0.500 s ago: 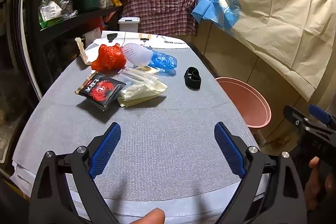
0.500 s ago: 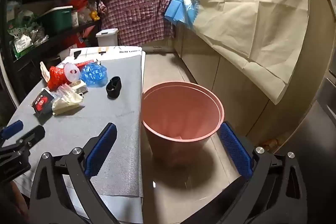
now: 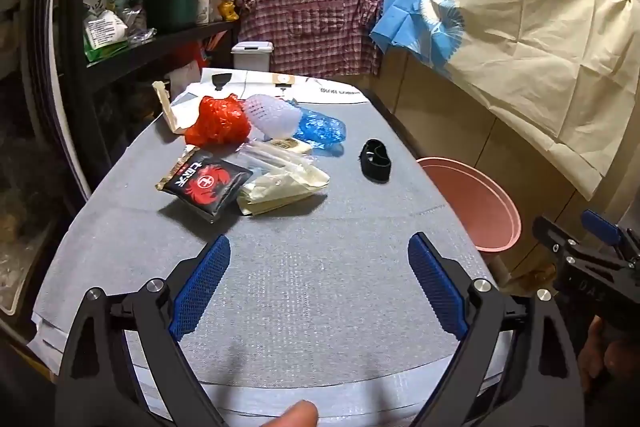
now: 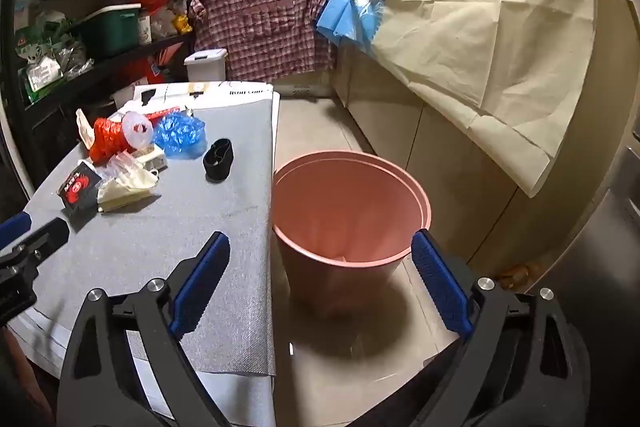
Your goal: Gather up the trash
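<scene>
Grey woven mat on the table (image 3: 320, 287), litter bunched at its far end: black glossy snack packet with red print (image 3: 204, 185), cream crumpled plastic bag (image 3: 280, 187), red crinkled bag (image 3: 218, 121), blue crumpled film (image 3: 320, 127), black looped band (image 3: 376, 163) off alone. Pink plastic bin (image 4: 348, 203) down on the floor just beside the table edge, nearly empty. Nothing collected yet by the look of it. Best to go low over the nearest packet, straddling its edges, pinching firmly before lifting. Left gripper (image 3: 320, 291) spread wide, over bare mat, holding nothing. Right gripper (image 4: 320, 287) likewise spread wide, empty, hovering above the bin's near rim.
</scene>
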Demonstrator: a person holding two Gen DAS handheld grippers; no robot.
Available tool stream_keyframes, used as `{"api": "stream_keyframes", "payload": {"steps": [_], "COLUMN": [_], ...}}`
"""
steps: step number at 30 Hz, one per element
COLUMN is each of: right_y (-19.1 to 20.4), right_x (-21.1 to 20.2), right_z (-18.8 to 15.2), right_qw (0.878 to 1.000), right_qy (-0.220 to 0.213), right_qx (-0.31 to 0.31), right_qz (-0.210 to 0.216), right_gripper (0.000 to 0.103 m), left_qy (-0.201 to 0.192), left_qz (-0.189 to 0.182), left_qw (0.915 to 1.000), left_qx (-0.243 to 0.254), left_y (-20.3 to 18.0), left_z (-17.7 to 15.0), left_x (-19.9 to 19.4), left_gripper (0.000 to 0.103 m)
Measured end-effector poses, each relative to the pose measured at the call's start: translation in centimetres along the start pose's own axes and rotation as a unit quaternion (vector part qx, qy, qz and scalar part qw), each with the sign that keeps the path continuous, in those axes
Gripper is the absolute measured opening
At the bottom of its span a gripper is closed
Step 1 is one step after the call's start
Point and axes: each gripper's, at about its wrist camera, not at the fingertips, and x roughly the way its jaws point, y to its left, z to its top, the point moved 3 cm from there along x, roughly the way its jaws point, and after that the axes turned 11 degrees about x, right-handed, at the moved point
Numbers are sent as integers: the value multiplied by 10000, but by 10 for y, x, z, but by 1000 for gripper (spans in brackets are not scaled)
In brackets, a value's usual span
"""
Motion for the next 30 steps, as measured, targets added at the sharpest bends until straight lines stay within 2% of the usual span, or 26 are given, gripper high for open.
{"api": "stream_keyframes", "payload": {"steps": [4, 17, 26, 30], "right_y": [0, 1, -1, -1], "right_x": [3, 4, 5, 2], "right_z": [0, 1, 1, 2], "right_qw": [10000, 9999, 9999, 10000], "right_qy": [33, 112, 91, 22], "right_qx": [29, 27, 54, 52], "right_qz": [8, 15, -7, -60], "right_gripper": [87, 87, 87, 87], "left_qy": [30, 198, 33, -6], "left_qz": [-8, -385, -553, -481], "left_qw": [10000, 9991, 9985, 9988], "left_qx": [5, -31, 25, 71], "left_y": [2, -4, -9, -10], "left_z": [2, -1, -2, -2], "left_x": [1, 9, 5, 3], "left_gripper": [83, 83, 83, 82]}}
